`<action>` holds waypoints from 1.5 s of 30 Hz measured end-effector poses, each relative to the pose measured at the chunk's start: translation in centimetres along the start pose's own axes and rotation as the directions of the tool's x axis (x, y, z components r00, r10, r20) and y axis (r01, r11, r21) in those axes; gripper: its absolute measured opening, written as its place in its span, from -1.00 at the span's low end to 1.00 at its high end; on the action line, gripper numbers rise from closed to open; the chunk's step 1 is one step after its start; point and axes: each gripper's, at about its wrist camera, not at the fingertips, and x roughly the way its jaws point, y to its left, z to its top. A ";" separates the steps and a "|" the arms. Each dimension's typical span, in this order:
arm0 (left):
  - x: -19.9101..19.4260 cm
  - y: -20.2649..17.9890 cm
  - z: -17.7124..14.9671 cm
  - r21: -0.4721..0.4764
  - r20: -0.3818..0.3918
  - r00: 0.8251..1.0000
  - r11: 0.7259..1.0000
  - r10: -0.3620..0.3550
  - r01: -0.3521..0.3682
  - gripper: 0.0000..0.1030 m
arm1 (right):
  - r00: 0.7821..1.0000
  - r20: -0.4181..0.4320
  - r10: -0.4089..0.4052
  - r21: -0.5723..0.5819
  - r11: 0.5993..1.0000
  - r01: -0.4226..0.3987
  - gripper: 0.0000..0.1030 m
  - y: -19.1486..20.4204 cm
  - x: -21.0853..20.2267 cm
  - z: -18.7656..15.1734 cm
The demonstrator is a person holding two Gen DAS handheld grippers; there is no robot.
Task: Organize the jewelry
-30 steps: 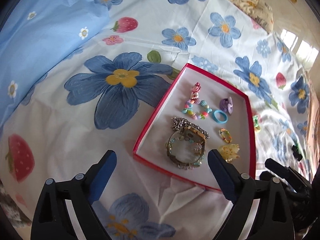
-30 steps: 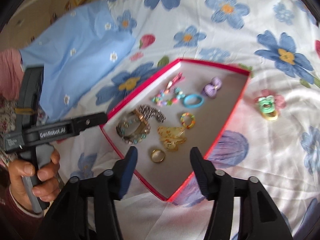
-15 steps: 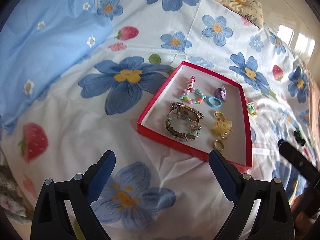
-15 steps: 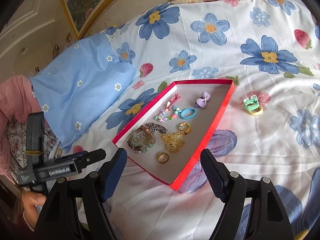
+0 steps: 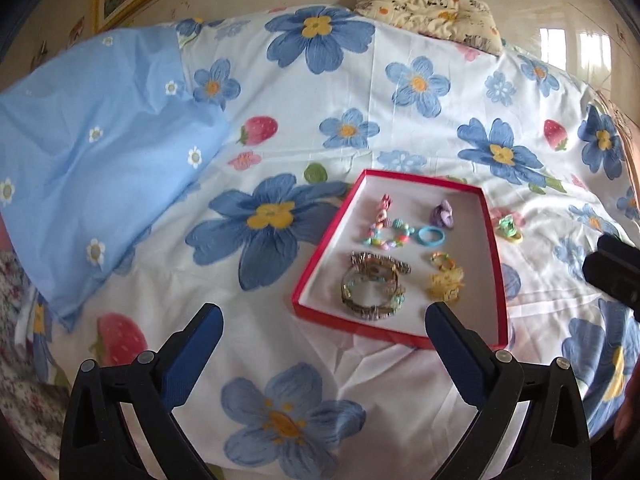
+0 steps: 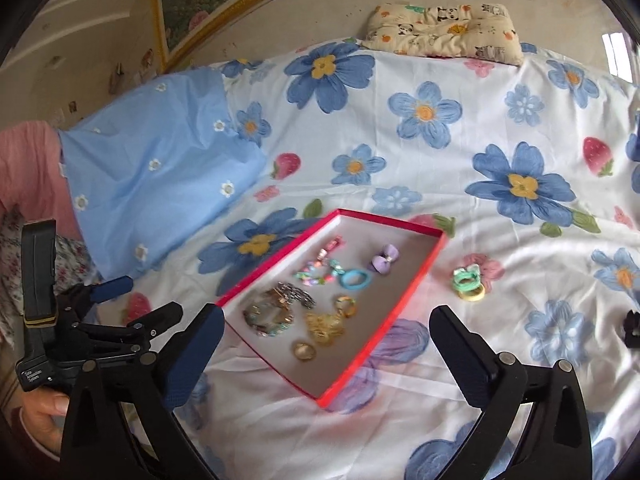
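A red-rimmed box [image 5: 316, 272] [image 6: 400, 344] lies on the flowered bedsheet. It holds a bead bracelet [image 5: 386, 234], a purple bow [image 6: 384, 259], a blue hair tie [image 6: 354, 279], a watch with bangle [image 5: 370, 288], a yellow clip [image 6: 324, 326] and a gold ring [image 6: 305, 351]. Green and yellow hair ties [image 6: 468, 282] [image 5: 507, 229] lie on the sheet right of the box. My left gripper [image 5: 324, 334] is open and empty, held back from the box's near edge. My right gripper [image 6: 326, 336] is open and empty, above the box's near corner.
A blue pillow [image 5: 92, 184] lies at the left. A panda-print cushion [image 6: 444, 30] sits at the bed's far edge by the wall. A black item [image 6: 632, 326] lies at the right edge of the sheet. The left gripper shows in the right wrist view [image 6: 120, 308].
Both grippers have pulled back and up from the box, so it looks smaller and more of the bed and wall shows. The right gripper's jaws stand wider. The jewelry has not moved.
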 end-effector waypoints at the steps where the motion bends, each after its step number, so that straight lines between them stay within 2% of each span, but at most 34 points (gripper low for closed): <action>1: 0.3 -0.2 -0.3 0.000 -0.005 1.000 1.000 0.007 -0.007 0.99 | 1.000 -0.005 -0.002 0.001 1.000 0.002 1.00 -0.1 0.2 -0.5; 7: 1.8 -1.2 -1.0 0.026 -0.028 0.998 0.999 0.047 -0.046 0.99 | 0.998 -0.052 -0.028 -0.018 0.999 0.027 1.00 -0.3 1.6 -3.4; 18: 1.9 -1.5 -1.6 0.046 -0.024 0.996 0.995 0.086 -0.085 0.99 | 0.997 -0.063 -0.032 -0.003 0.999 0.032 1.00 0.1 2.1 -5.1; 45: 1.2 -1.2 -2.6 0.042 0.008 0.996 0.995 0.088 -0.088 0.99 | 0.998 -0.047 -0.041 -0.016 0.999 0.040 1.00 0.5 2.1 -5.8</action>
